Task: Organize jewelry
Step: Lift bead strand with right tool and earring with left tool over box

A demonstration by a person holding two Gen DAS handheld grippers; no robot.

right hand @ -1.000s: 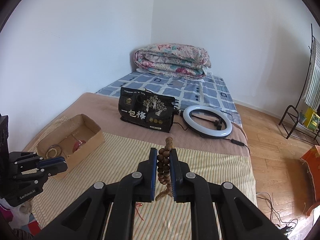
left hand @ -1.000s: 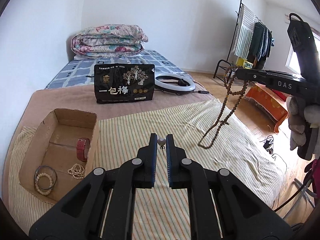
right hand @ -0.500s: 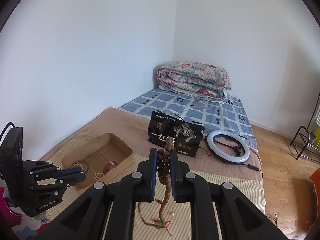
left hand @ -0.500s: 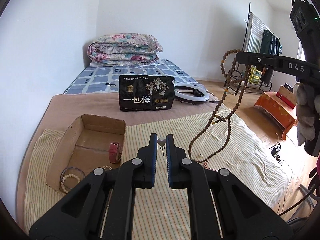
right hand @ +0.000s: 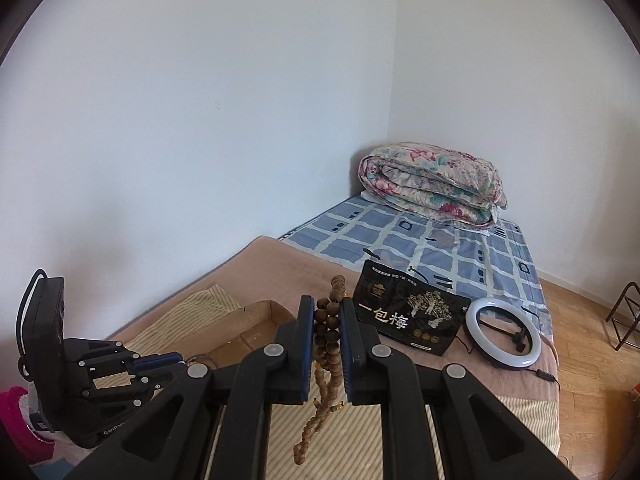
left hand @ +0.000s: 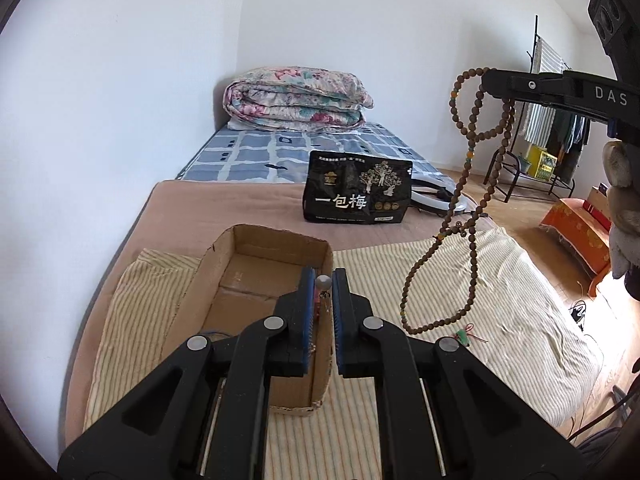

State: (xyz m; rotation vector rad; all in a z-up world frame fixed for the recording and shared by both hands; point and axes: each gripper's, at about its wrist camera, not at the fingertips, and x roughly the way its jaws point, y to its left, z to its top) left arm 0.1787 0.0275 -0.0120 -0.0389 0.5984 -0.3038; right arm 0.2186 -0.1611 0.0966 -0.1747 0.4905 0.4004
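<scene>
My left gripper [left hand: 323, 276] is shut on a small pearl-headed earring [left hand: 323, 281], just above the right wall of an open cardboard box [left hand: 224, 280]. The box's contents are mostly hidden behind my fingers. My right gripper [right hand: 326, 308] is shut on a long brown bead necklace [right hand: 328, 332]. In the left wrist view the right gripper [left hand: 492, 80] is high at the right, and the necklace [left hand: 472, 208] dangles from it in loops, clear of the striped cloth [left hand: 500, 300]. The left gripper [right hand: 160, 360] shows low left in the right wrist view, beside the box [right hand: 260, 316].
A black printed bag [left hand: 358, 188] stands on the bed beyond the box, with a ring light [right hand: 504, 336] beside it. A folded floral quilt [left hand: 296, 96] lies against the far wall. A clothes rack [left hand: 552, 120] and wooden floor are to the right.
Both grippers have moved left toward the cardboard box and risen. The necklace's lower end has lifted off the striped cloth. The box now lies right under my left gripper's tips.
</scene>
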